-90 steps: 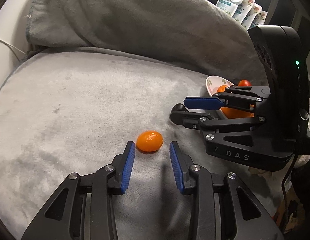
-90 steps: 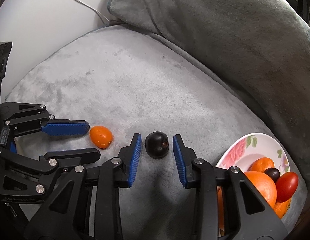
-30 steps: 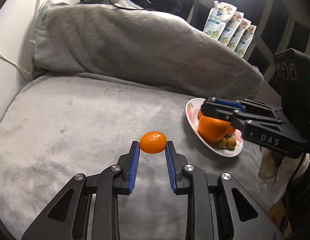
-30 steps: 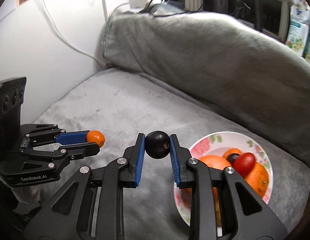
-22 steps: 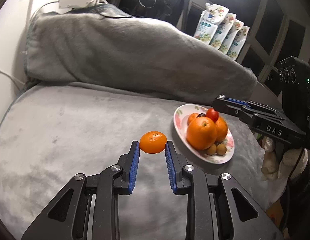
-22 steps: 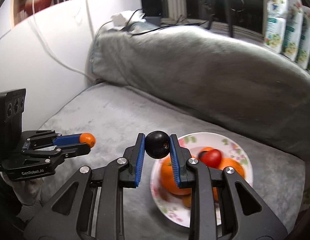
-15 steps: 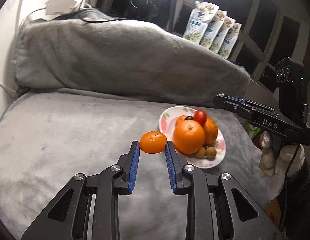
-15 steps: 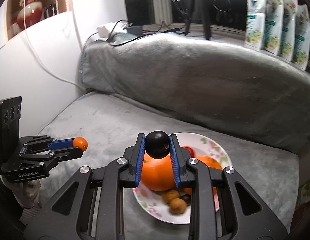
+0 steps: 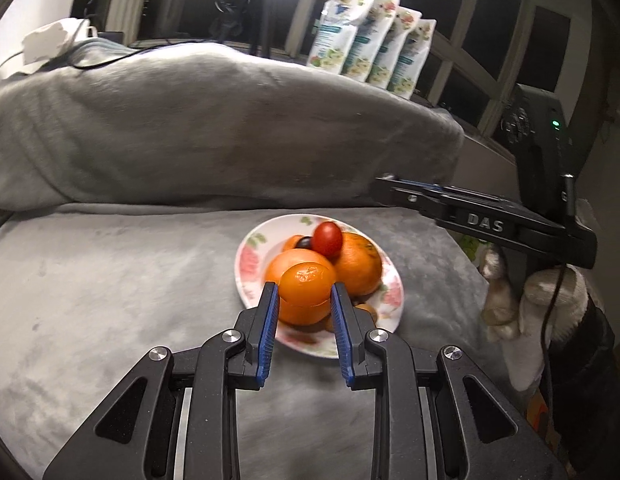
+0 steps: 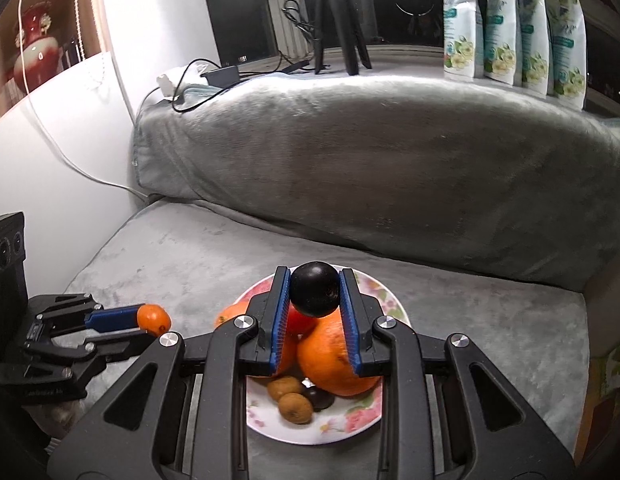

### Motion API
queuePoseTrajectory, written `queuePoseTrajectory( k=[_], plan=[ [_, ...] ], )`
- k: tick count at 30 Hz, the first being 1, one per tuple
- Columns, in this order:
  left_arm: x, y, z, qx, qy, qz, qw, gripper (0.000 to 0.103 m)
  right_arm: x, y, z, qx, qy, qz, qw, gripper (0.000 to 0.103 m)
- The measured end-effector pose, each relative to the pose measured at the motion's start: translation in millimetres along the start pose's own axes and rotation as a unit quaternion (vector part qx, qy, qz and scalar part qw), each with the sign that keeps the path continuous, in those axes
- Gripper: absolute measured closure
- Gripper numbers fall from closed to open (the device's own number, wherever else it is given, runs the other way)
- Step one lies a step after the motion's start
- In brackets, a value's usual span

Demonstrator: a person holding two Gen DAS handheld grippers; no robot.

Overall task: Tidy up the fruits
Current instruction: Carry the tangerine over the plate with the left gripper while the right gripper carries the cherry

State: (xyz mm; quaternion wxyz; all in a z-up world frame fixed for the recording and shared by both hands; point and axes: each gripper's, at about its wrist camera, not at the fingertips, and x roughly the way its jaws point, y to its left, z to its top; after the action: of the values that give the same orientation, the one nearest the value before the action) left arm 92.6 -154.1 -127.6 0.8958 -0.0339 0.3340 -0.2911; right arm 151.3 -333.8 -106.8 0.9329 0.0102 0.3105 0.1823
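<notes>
The left tongs (image 9: 304, 294) grip a small orange fruit, a kumquat (image 9: 306, 283) by the look of it, pinched across its middle between the blue pads and held over the near side of the plate (image 9: 246, 258). The right tongs (image 10: 313, 294) grip a dark plum (image 10: 313, 289) the same way, hanging above the pile. The plate sits on a grey plush cushion (image 9: 110, 280), right of centre, with the backrest rising beyond it.

Both fruits look light, smooth and round, so they could slip or roll out if the pads ease unevenly. Their skins are probably thin, so a hard squeeze may bruise or split them; a hold across the widest part, as now, suits them best.

The plate already carries two big oranges (image 10: 337, 360), a red tomato (image 9: 327, 238) and small brown fruits (image 10: 294, 408). A fruit let go onto the pile is likely to roll, so the low gaps near the rim look safer. The soft cushion may let the plate tip under a push.
</notes>
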Motion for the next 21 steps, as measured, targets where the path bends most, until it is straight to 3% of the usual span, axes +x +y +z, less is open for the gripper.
queuePoseTrajectory(
  k=[21],
  plan=[
    [25.5, -29.5, 5.0, 0.019, 0.022, -0.017, 0.9994, 0.078, 32.8, -29.4, 2.0, 0.018, 0.033, 0.025, 0.999, 0.078]
  ],
)
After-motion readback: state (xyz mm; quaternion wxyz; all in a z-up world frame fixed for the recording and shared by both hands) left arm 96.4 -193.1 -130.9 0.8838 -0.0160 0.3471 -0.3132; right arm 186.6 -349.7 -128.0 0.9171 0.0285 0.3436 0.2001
